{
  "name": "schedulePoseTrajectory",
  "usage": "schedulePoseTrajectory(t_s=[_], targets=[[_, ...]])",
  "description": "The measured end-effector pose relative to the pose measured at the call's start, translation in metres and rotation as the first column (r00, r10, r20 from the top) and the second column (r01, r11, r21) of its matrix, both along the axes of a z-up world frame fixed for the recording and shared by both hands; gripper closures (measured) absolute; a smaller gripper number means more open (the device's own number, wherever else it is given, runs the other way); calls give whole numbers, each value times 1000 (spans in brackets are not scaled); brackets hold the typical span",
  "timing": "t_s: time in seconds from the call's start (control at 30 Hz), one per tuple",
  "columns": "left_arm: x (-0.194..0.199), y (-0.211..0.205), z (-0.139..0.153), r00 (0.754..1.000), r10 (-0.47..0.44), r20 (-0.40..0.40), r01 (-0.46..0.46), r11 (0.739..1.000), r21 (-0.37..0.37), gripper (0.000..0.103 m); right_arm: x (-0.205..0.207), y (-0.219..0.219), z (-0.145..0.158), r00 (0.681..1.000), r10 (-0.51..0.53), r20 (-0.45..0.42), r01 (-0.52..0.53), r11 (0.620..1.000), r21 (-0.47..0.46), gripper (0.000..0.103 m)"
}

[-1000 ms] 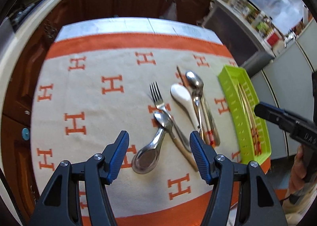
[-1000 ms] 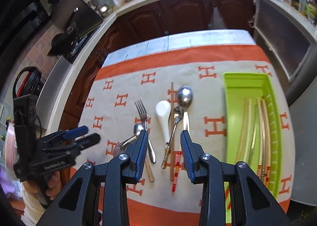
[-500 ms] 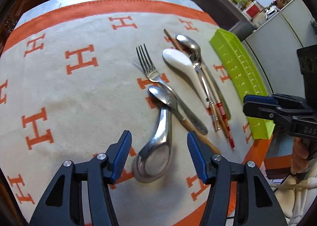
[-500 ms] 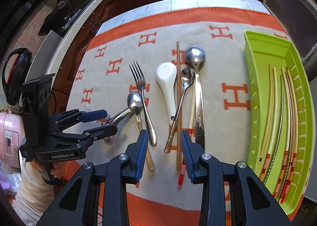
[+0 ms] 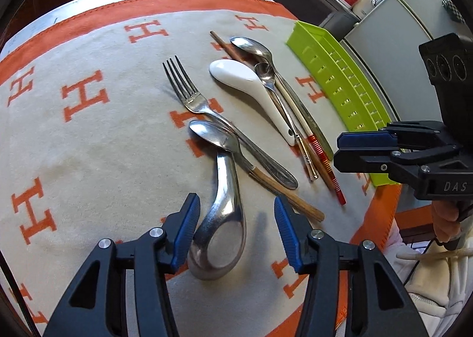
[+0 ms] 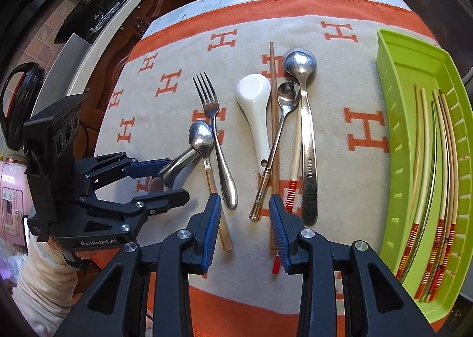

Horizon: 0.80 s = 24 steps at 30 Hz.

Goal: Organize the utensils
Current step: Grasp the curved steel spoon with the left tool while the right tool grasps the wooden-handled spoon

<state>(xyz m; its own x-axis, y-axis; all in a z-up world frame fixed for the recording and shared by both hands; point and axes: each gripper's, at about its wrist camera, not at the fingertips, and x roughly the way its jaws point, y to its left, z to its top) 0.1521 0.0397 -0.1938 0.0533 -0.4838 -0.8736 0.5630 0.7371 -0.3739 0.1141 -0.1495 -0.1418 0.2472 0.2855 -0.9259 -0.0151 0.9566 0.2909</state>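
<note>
one steel ladle (image 5: 220,236) seemingly between closing left jaws

A beige cloth (image 6: 340,159) with an orange border and orange H letters covers the desk. The tray (image 6: 393,70) is lime green; its chopsticks (image 6: 443,135) are cream with red-striped ends. The ceramic spoon (image 6: 255,106) is white. Claw pads (image 5: 184,227) are blue.

"GenRobot.AI" printed on left gripper (image 6: 165,181); "DAS" on right gripper (image 5: 348,151); orange "H" letters across cloth (image 6: 340,76); illegible engraving on large spoon (image 6: 307,135) handle.
</note>
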Motion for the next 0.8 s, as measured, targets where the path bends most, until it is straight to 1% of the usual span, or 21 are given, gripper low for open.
schedulePoseTrajectory(t_s=[0.07,0.1,0.17,0.3,0.4,0.47,0.53,0.57,0.6,0.7,0.73,0.77,0.8], targets=[[1,0,0,1000,7,3,-7,1000,15,66,0,1,-1,1000,1,-2,-1,1000,-2,69],[3,0,-1,1000,17,0,-17,999,31,78,1,2,-2,1000,2,-4,-2,1000,-3,69],[6,-1,-2,999,36,-24,-35,999,29,79,0,3,-3,1000,5,-7,-5,1000,-5,69],[1,-2,-2,997,73,-18,-73,996,48,80,0,7,-4,1000,10,-11,-10,1000,-6,69],[-6,1,-1,987,158,-22,-156,985,71,82,1,17,-4,999,48,4,-48,999,-12,69],[-10,6,-1,975,220,-35,-217,973,77,84,3,26,-3,996,83,26,-83,996,-26,69],[-16,15,-1,953,300,-36,-296,952,82,84,3,40,-3,989,139,54,-136,989,-58,69],[-20,21,-2,937,347,-37,-343,936,80,85,3,45,-4,985,160,63,-155,985,-75,69],[-22,26,-2,926,374,-39,-371,926,78,85,2,53,-6,978,193,74,-185,977,-103,69],[-33,42,-3,876,481,-43,-478,876,60,86,-3,71,-15,964,253,84,-236,955,-179,69],[-36,45,-3,863,504,-44,-501,864,53,86,-5,76,-19,960,268,86,-246,947,-206,70],[-40,50,-5,844,533,-52,-532,846,40,86,-7,80,-23,956,279,85,-255,940,-226,73],[-43,54,-5,832,551,-58,-551,834,30,86,-9,83,-26,953,291,80,-264,932,-248,77]])
